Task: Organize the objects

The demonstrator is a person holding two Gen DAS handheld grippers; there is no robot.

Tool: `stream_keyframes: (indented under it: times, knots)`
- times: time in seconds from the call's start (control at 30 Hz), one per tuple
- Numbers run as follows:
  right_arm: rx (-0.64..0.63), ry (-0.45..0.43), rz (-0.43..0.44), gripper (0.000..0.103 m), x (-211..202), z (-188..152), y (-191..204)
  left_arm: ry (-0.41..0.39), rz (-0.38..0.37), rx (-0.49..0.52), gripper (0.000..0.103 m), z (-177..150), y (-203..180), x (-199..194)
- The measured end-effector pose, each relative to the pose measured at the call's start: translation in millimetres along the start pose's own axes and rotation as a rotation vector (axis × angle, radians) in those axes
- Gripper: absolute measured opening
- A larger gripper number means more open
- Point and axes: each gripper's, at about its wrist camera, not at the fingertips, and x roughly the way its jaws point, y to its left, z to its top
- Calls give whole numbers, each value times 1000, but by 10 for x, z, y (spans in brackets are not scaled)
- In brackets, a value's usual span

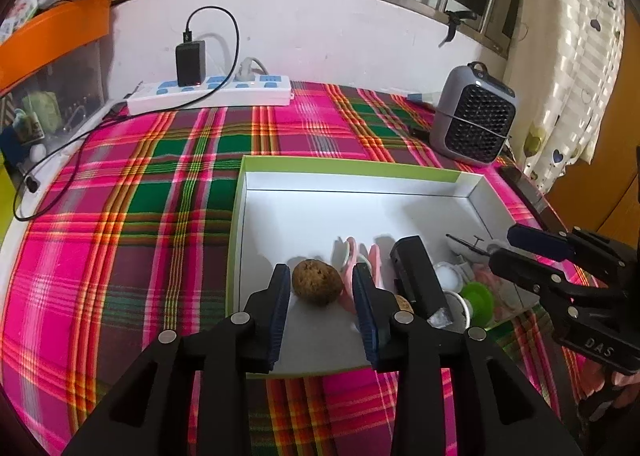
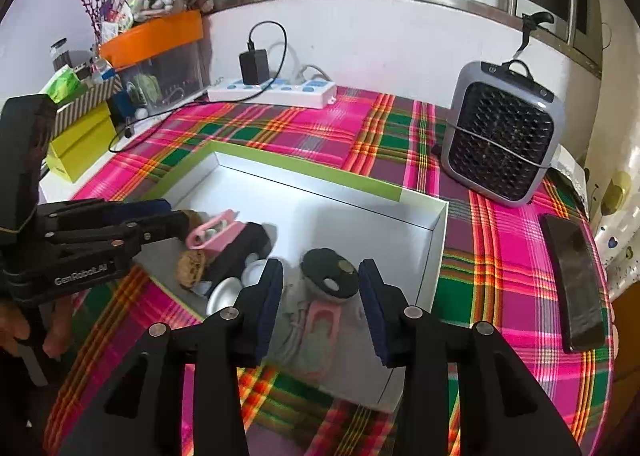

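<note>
A shallow white box with a green rim (image 1: 244, 176) (image 2: 304, 172) lies on the plaid table. In it are a brown walnut (image 1: 317, 282), a second walnut (image 2: 192, 268), a pink clip (image 2: 212, 232), a black rectangular block (image 1: 418, 276) (image 2: 240, 252), a green cap (image 1: 476, 296), a round black device (image 2: 330, 274) and a pink-and-grey item (image 2: 320, 320). My left gripper (image 1: 322, 306) is open over the box's near edge, with the walnut between its fingertips. My right gripper (image 2: 320, 296) is open above the round black device.
A white power strip (image 1: 208, 94) with a black charger and cable sits at the back wall. A grey fan heater (image 2: 502, 132) stands at the back right. A black phone (image 2: 574, 280) lies at the table's right edge. Orange and yellow boxes (image 2: 80, 140) stand at the left.
</note>
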Motion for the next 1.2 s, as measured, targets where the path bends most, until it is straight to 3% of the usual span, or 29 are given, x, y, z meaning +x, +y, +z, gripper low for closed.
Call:
stream_keyframes:
  times: [0.27, 0.6, 1.2]
  knots:
    - [3, -21, 3, 41, -226, -147, 160, -39, -13, 33, 31, -116, -163, -288]
    - [24, -17, 1, 41, -372, -354, 317, -31, -29, 60, 31, -418, -361, -474]
    - [90, 94, -14, 41, -71, -579, 331, 71, 16, 68, 30, -588, -460, -156]
